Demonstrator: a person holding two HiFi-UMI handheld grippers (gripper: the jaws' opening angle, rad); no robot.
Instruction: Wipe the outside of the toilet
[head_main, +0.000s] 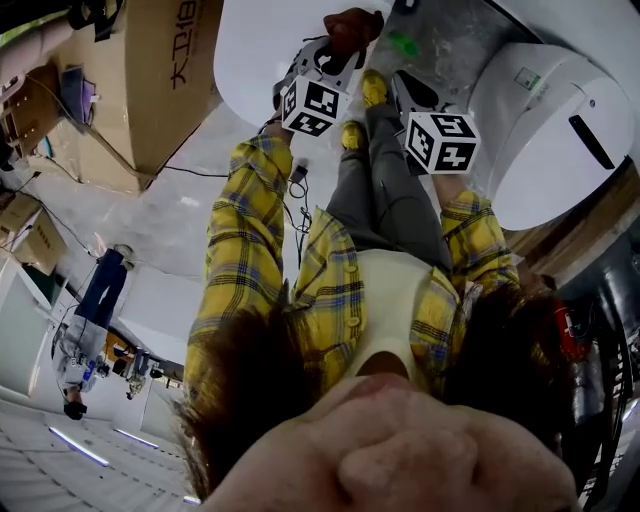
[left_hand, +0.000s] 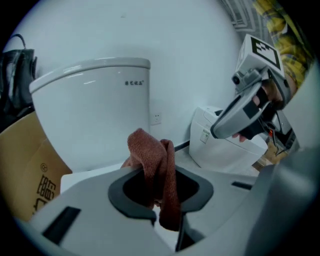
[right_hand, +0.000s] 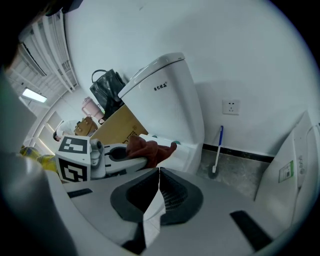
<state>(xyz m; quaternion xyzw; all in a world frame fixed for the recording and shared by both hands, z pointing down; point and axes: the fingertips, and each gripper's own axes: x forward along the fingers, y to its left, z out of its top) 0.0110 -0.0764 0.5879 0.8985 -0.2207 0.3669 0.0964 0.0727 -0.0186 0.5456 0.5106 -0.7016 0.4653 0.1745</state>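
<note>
The white toilet (right_hand: 170, 100) stands against the wall, its tank (left_hand: 95, 110) just ahead of my left gripper (left_hand: 160, 200). That gripper is shut on a reddish-brown cloth (left_hand: 155, 170), which bunches up and hangs out between the jaws. In the right gripper view the cloth (right_hand: 147, 150) is close to the toilet's side; I cannot tell if it touches. My right gripper (right_hand: 159, 175) is shut with nothing in it and hovers beside the left gripper (right_hand: 115, 157). In the head view both marker cubes show, the left (head_main: 312, 105) near the toilet (head_main: 260, 50).
A second white toilet (left_hand: 225, 145) stands to the right. A cardboard box (left_hand: 30, 170) and a black bag (right_hand: 107, 82) sit left of the toilet. A toilet brush (right_hand: 217, 150) leans on the wall below an outlet (right_hand: 230, 106). Another person (head_main: 100, 290) stands far off.
</note>
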